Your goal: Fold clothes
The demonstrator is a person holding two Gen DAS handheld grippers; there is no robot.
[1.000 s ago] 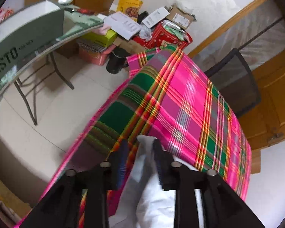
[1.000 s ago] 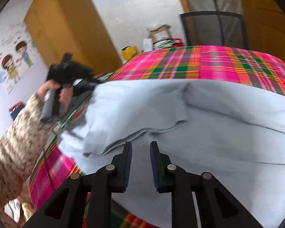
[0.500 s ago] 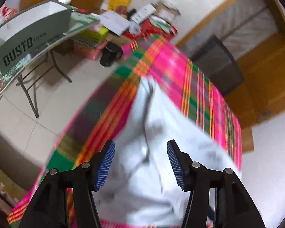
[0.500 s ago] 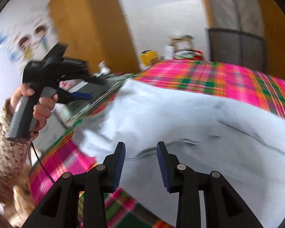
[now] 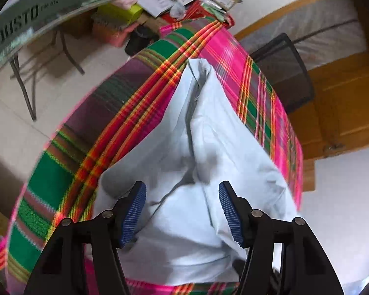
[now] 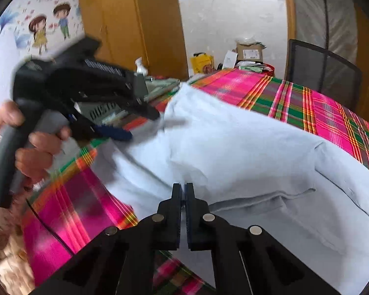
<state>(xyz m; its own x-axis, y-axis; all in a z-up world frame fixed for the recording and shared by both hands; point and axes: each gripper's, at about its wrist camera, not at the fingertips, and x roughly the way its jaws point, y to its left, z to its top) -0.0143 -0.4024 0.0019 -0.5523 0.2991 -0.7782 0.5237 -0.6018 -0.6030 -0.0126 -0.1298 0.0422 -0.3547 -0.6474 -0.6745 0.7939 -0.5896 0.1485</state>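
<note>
Garment (image 5: 209, 147) in pale blue, lying crumpled on the plaid cloth (image 5: 61, 177) that covers the table. A second ago the left gripper (image 5: 182, 211) was nipping a bunched peak of the fabric; now its jaws are opening, pads clear of the fabric, and the garment lies loose ahead of and beneath them, running away from the fingers as a long ridge. The right gripper (image 6: 183, 191) stood part open over a flat stretch half a second back; now its jaws are pressed together at a fold edge just ahead of its fingertips, apparently pinching a thin layer there, though the pinch itself is hard to see. To the right gripper's left, a hand (image 6: 34, 145) carries the left gripper over the garment's far end. Judged meaning: one hold has been given up and another taken, so the fold is probably being re-gripped rather than finished; the garment is not yet flat.
</note>
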